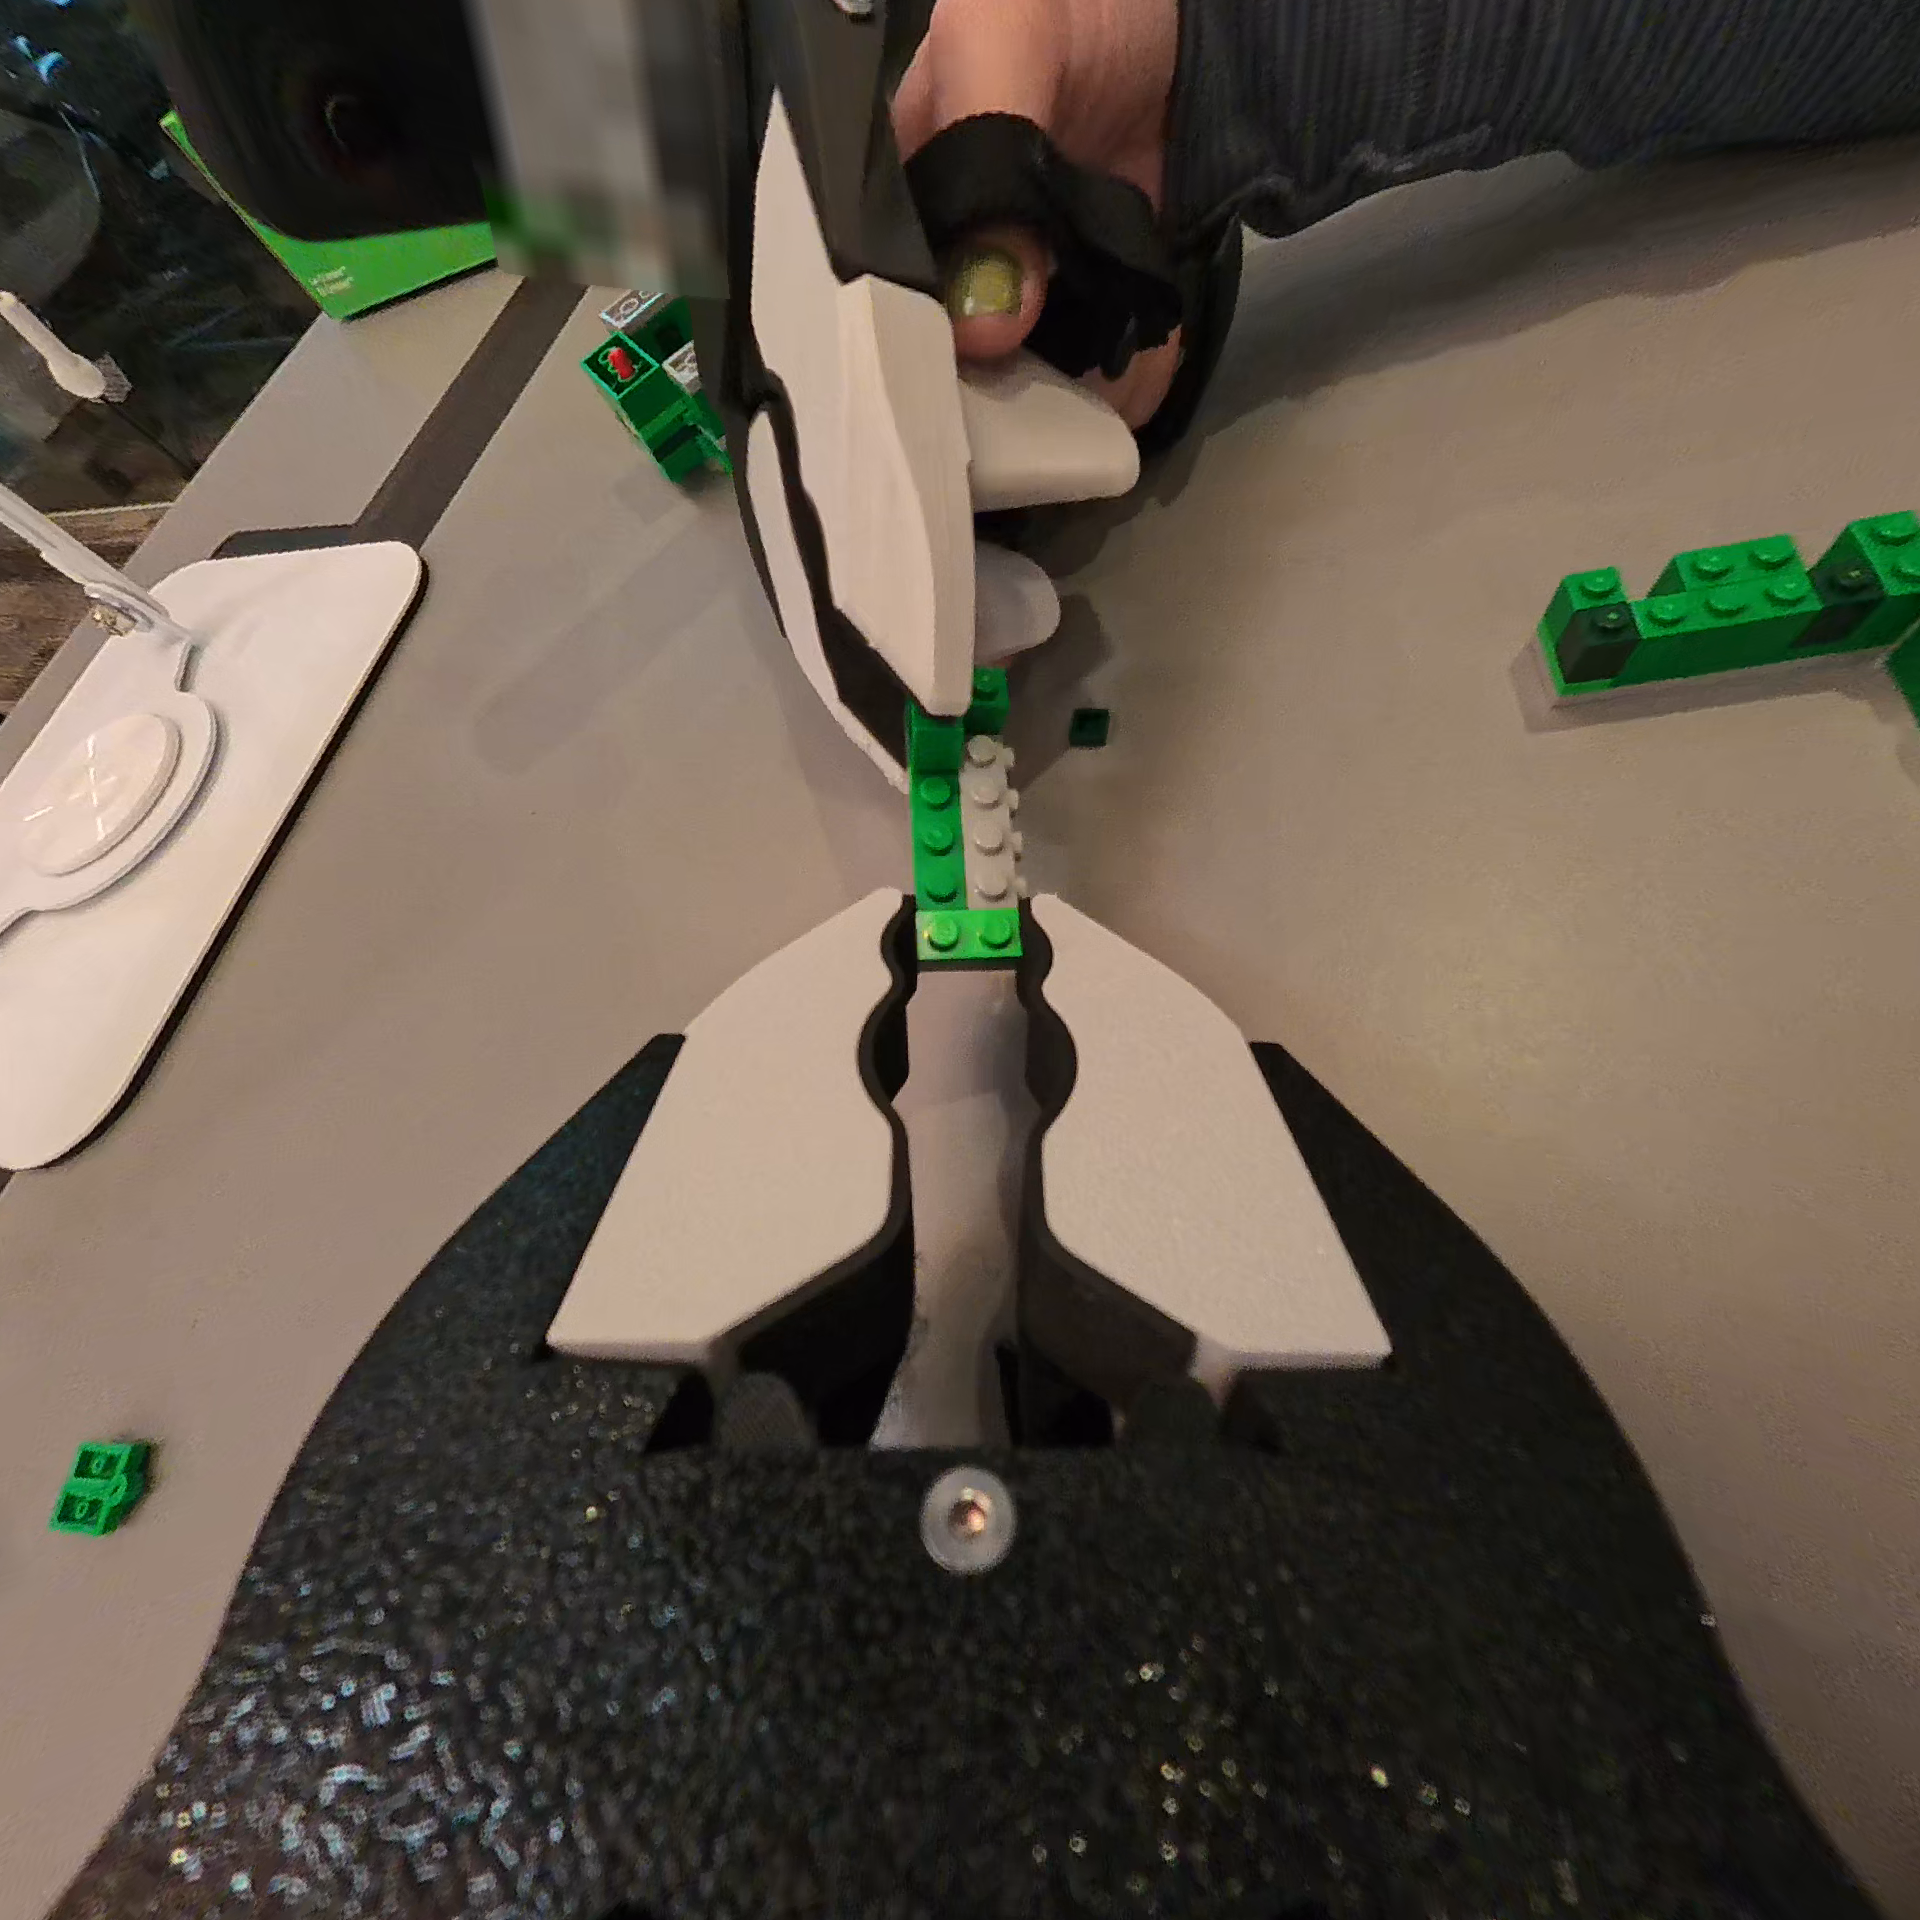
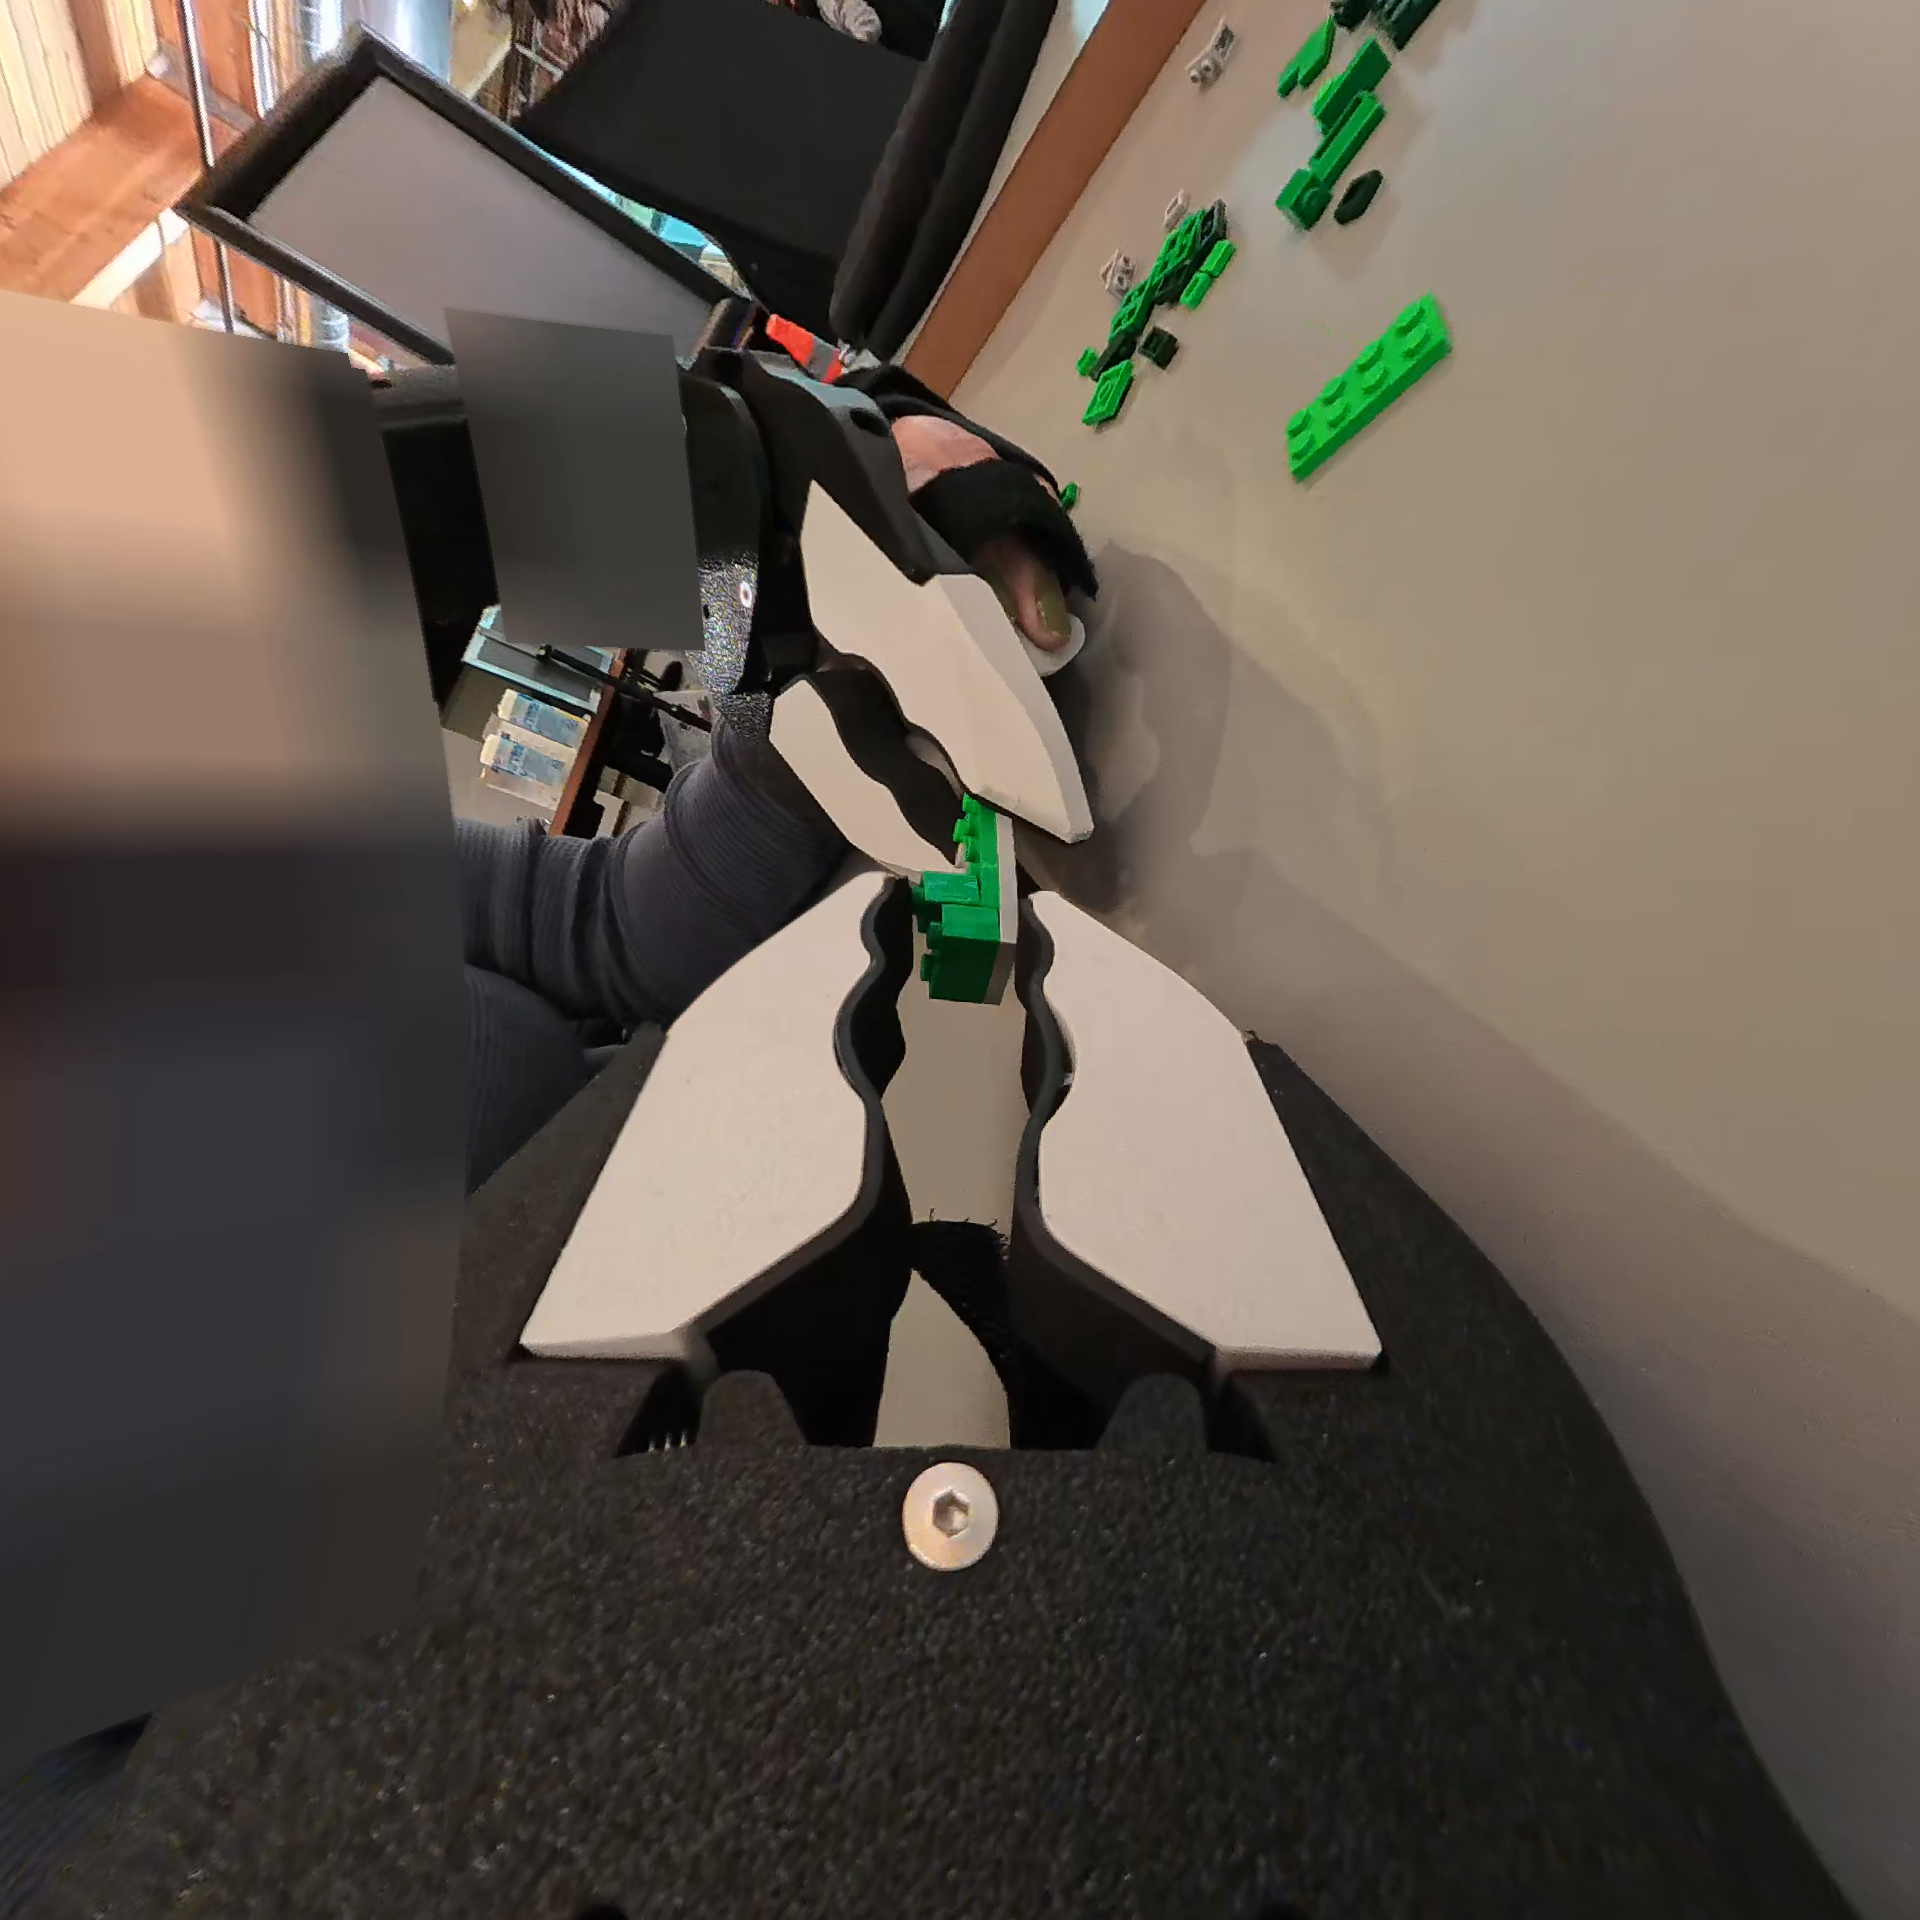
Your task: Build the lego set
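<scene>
A long thin Lego assembly [image 1: 961, 831], a green strip beside a grey studded strip, is held between both grippers above the grey table [image 1: 1351, 935]. My left gripper [image 1: 968, 920] is shut on its near end, a green two-stud piece. My right gripper [image 1: 951, 707] comes down from above and is shut on the far end. In the right wrist view the assembly [image 2: 971, 935] sits edge-on between the right gripper's [image 2: 961, 899] fingers, with the left gripper [image 2: 987, 842] clamped on its other end beyond.
A stepped green brick build [image 1: 1725, 613] lies at the right, a tiny dark green piece [image 1: 1089, 727] near the assembly, a small green piece [image 1: 99, 1486] at the near left. A green block [image 1: 649, 395] and white pad [image 1: 208, 779] are at the left. A green plate [image 2: 1371, 384] and loose green pieces [image 2: 1153, 301] lie farther off. The tips of both grippers are at nearly the same place. The green block [image 1: 649, 395] is about 20 centimetres from both grippers' fingertips.
</scene>
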Demonstrator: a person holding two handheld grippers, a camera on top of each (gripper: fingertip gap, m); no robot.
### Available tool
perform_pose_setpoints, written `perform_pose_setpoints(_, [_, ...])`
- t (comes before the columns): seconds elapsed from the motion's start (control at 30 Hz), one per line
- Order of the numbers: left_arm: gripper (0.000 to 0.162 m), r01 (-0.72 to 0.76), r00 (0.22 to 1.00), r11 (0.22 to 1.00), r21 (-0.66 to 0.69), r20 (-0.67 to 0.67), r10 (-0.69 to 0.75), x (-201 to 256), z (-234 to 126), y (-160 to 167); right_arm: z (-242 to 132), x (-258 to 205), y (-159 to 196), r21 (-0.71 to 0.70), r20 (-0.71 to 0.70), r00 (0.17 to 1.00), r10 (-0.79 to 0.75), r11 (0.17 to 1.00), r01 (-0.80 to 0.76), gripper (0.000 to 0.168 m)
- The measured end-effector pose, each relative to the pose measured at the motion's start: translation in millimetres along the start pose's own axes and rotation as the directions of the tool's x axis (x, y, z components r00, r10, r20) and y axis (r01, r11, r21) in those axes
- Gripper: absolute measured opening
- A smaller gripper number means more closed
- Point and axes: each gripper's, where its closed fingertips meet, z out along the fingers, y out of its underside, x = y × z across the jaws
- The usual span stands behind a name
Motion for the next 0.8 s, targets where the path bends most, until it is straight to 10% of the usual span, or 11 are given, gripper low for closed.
perform_pose_setpoints(0.27, [0.017, 0.087, 0.996, 0.996, 0.026, 0.013, -0.087, -8.2, -2.6, -2.3, -6.3, -3.4, -15.4, 0.109, 0.054, 0.998, 0.015, 0.994, -0.021, 0.029])
perform_pose_setpoints(0.53, [0.017, 0.296, 0.954, 0.943, 0.152, -0.083, -0.287, -15.1, -20.1, -13.3, -17.3, -25.0, -44.4, 0.336, -0.03, 0.932, -0.362, 0.874, 0.351, 0.036])
perform_pose_setpoints(0.67, [0.017, 0.505, 0.853, 0.826, 0.251, -0.293, -0.432, -12.4, -40.1, -25.8, -20.6, -44.9, -48.8, 0.362, -0.216, 0.743, -0.633, 0.655, 0.663, 0.04])
perform_pose_setpoints(0.8, [0.017, 0.644, 0.755, 0.724, 0.249, -0.358, -0.549, -20.7, -47.6, -22.3, -15.1, -49.1, -58.4, 0.04, -0.549, 0.337, -0.765, 0.378, 0.925, 0.058])
